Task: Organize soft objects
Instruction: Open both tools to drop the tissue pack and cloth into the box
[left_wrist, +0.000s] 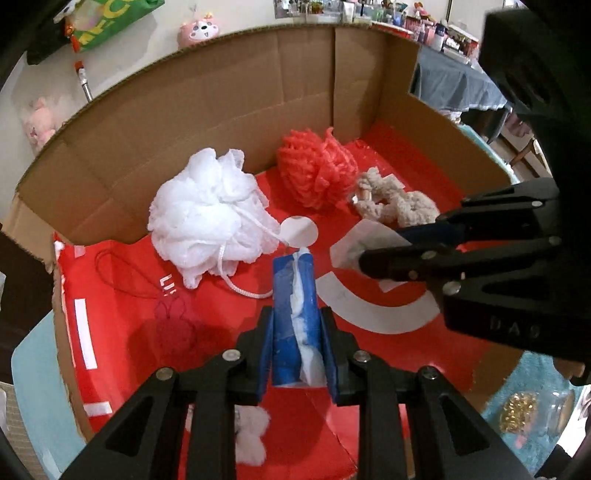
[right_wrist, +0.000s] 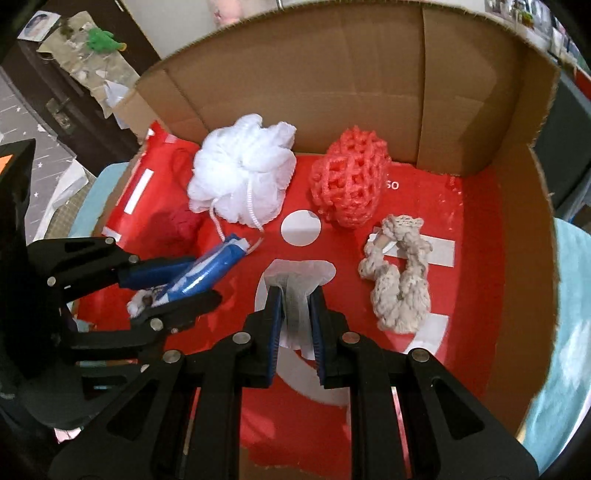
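My left gripper (left_wrist: 293, 280) is shut on a blue pouch with white stuffing (left_wrist: 291, 325), held above the red floor of the cardboard box (left_wrist: 207, 110); it also shows in the right wrist view (right_wrist: 173, 284) with the pouch (right_wrist: 207, 269). My right gripper (right_wrist: 295, 295) is shut on a thin translucent white sheet (right_wrist: 299, 277), seen from the left wrist view (left_wrist: 384, 247) too. On the box floor lie a white mesh bath puff (right_wrist: 240, 170), a red foam net (right_wrist: 351, 181) and a beige knitted piece (right_wrist: 399, 273).
The box's tall cardboard walls (right_wrist: 332, 74) close the back and right sides. A dark red soft thing (left_wrist: 173, 325) lies at the left of the floor. A white fluffy bit (left_wrist: 251, 435) lies near the front. A glass jar (left_wrist: 535, 410) stands outside, right.
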